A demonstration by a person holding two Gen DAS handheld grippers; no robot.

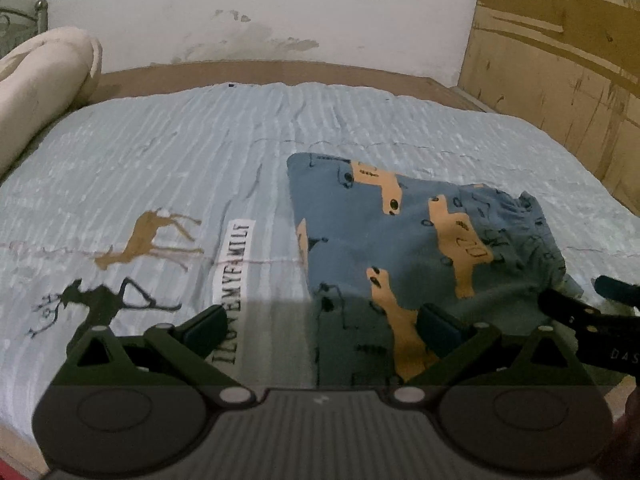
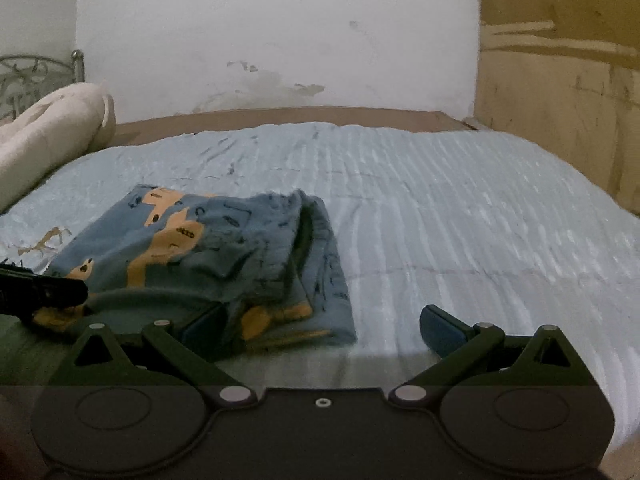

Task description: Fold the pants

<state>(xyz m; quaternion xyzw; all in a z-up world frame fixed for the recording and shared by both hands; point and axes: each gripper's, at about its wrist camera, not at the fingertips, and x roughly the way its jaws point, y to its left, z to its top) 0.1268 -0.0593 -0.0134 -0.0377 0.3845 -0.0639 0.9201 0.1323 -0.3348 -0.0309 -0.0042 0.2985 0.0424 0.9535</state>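
We found the pants (image 1: 404, 240) already lying as a compact folded bundle on the bedspread (image 1: 160, 160), so we judged the folding largely done. Seen through the right wrist camera, the bundle showed several stacked layers along its near edge, with the upper layer rumpled and a loose lip standing up along the side away from the pillow (image 2: 52, 128). What seemed left, as far as we could tell, was a smoothing or squaring of that top layer, or perhaps one more fold.

Our left gripper (image 1: 320, 330) hung over the near corner of the pants with its jaws wide apart and nothing between them; one finger was over the fabric, the other over bare bedspread by the printed lettering (image 1: 234, 284). Our right gripper (image 2: 324, 326) also had its jaws spread and held nothing, one finger at the near edge of the pants and the other over open bedspread.

Around the pants there was plenty of free cover: a broad bare stretch beyond them toward the wall (image 2: 280, 40), and more on the side toward the wooden panel (image 2: 560, 120). The pillow lay well apart from the pants. The two grippers were close together at the pants' near edge, so we judged any crossing move there risked a bump.
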